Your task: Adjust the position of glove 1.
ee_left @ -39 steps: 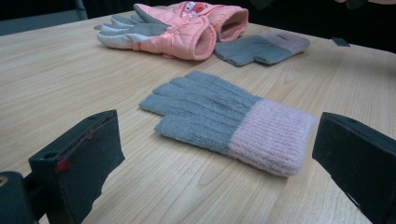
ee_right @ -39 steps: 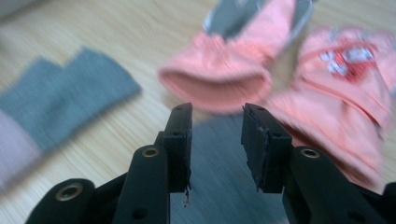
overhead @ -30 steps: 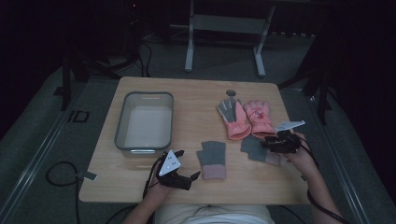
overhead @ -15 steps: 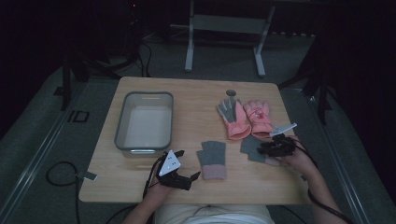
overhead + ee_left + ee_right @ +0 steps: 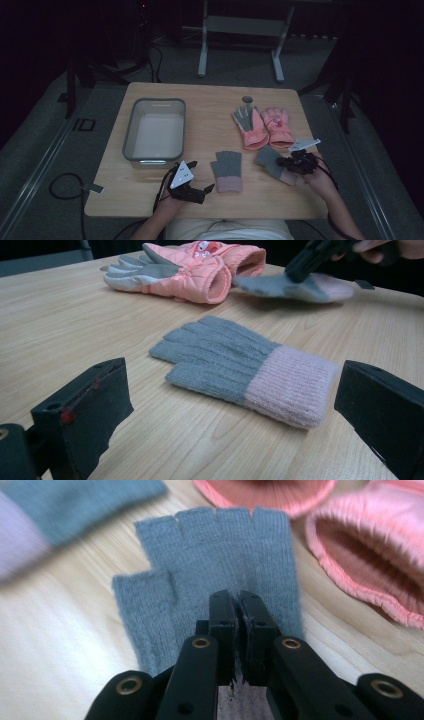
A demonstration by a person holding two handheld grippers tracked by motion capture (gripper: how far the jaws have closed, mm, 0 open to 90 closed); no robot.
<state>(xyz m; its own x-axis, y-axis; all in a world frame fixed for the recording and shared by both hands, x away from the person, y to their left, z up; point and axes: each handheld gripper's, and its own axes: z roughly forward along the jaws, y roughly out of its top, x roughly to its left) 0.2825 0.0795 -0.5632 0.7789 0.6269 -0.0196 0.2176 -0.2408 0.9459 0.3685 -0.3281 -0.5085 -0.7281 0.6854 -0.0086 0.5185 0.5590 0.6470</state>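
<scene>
On the pale wooden table (image 5: 210,107), your right gripper (image 5: 239,611) is clenched on a grey knitted fingerless glove with a pink cuff (image 5: 215,560), which lies near the right edge, just below two puffy pink winter gloves (image 5: 262,127); no writing is legible on any of them. Your left gripper (image 5: 225,405) rests released, jaws wide apart, facing the matching grey and pink knitted glove (image 5: 245,367) lying flat mid-table. A clear plastic tub (image 5: 134,131) stands well apart to the left.
</scene>
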